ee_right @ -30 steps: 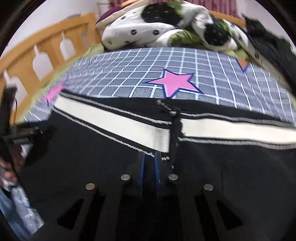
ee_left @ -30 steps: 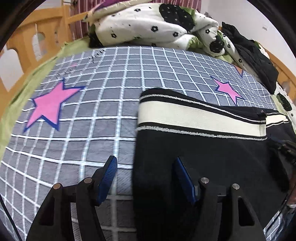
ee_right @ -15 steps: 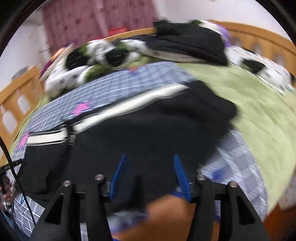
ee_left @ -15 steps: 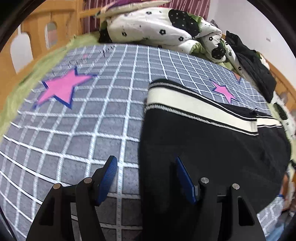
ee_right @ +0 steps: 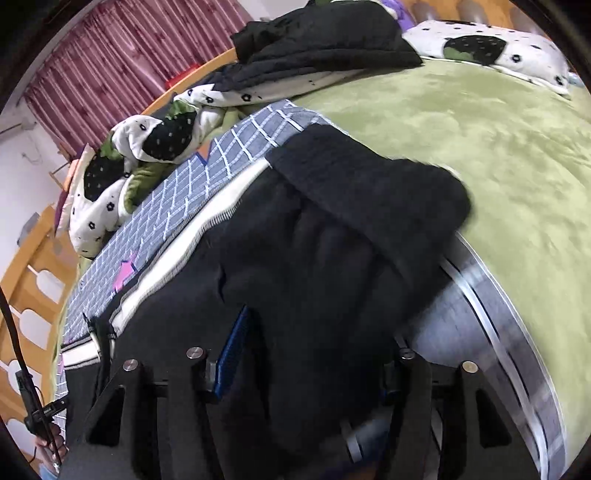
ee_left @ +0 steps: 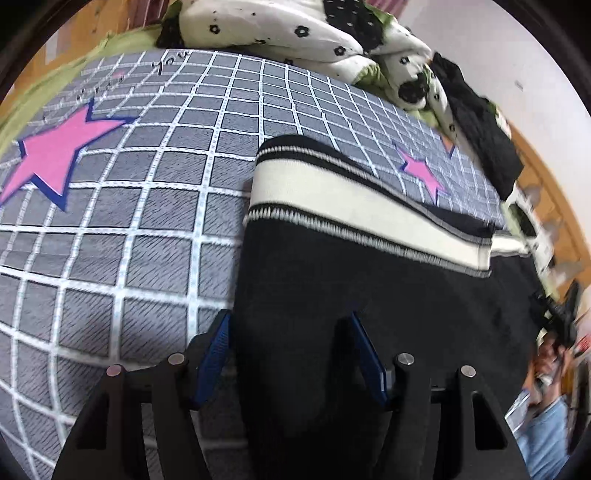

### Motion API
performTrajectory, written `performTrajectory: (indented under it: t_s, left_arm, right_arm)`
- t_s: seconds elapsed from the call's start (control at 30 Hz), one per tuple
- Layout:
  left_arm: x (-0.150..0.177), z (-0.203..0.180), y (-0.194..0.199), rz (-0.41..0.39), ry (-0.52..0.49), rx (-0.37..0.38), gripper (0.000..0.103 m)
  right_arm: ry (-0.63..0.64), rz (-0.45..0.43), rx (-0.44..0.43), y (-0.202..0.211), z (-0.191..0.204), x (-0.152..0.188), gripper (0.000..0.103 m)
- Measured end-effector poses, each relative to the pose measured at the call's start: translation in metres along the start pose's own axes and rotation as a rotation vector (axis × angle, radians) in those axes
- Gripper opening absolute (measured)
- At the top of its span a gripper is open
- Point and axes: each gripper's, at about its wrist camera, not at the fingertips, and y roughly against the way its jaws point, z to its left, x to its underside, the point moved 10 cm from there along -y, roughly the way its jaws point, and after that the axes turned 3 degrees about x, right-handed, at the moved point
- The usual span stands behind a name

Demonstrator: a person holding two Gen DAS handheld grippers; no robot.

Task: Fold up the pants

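Observation:
Black pants (ee_left: 332, 295) with a white side stripe (ee_left: 351, 206) lie flat on a grey checked sheet (ee_left: 129, 221) with pink stars. My left gripper (ee_left: 291, 332) straddles the pants' left edge. Its jaws are closing with black cloth between them, and the blue pads (ee_left: 214, 350) do not press on the cloth. In the right wrist view the pants (ee_right: 332, 258) run to a ribbed black end (ee_right: 369, 184) on the green blanket. My right gripper (ee_right: 314, 350) stands open over bunched cloth. Its left pad (ee_right: 236, 343) shows, while the right one is hidden by fabric.
A white quilt (ee_left: 277, 29) with black flowers and a black garment (ee_left: 480, 122) are heaped at the far side. A green blanket (ee_right: 480, 129) covers the right of the bed. The wooden bed rail (ee_right: 33, 280) stands at the left. A person's hand (ee_left: 550, 362) shows at the right edge.
The left gripper dipped closer to the pants' edge and its jaws narrowed. The right gripper opened from shut, let go near the zip, and swung along the pants to their far end while rolling.

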Motion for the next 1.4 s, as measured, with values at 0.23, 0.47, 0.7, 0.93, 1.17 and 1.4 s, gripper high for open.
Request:
performTrajectory:
  t_s: [0.23, 0.47, 0.7, 0.93, 1.17, 1.4]
  left_arm:
    - [-0.024, -0.031, 0.033, -0.078, -0.023, 0.025, 0.009]
    - [-0.057, -0.051, 0.094, -0.18, 0.004, 0.13, 0.009]
    - [-0.077, 0.024, 0.185, -0.274, 0.047, 0.014, 0.009]
    - [-0.048, 0.128, 0.15, -0.19, 0.089, -0.155, 0.01]
    - [-0.006, 0.179, 0.103, -0.079, 0.117, -0.277, 0.031]
    - [0.006, 0.18, 0.119, -0.084, 0.159, -0.255, 0.039]
  right_arm:
    - [0.106, -0.183, 0.042, 0.051, 0.042, -0.034, 0.014]
    - [0.269, -0.295, -0.029, 0.127, 0.151, -0.069, 0.013]
    - [0.335, -0.347, -0.19, 0.185, 0.251, -0.055, 0.013]
    - [0.329, -0.171, -0.248, 0.082, 0.26, -0.008, 0.013]
    - [0.167, 0.194, -0.157, -0.038, 0.161, 0.07, 0.026]
    - [0.154, 0.09, -0.081, 0.03, 0.121, 0.07, 0.048]
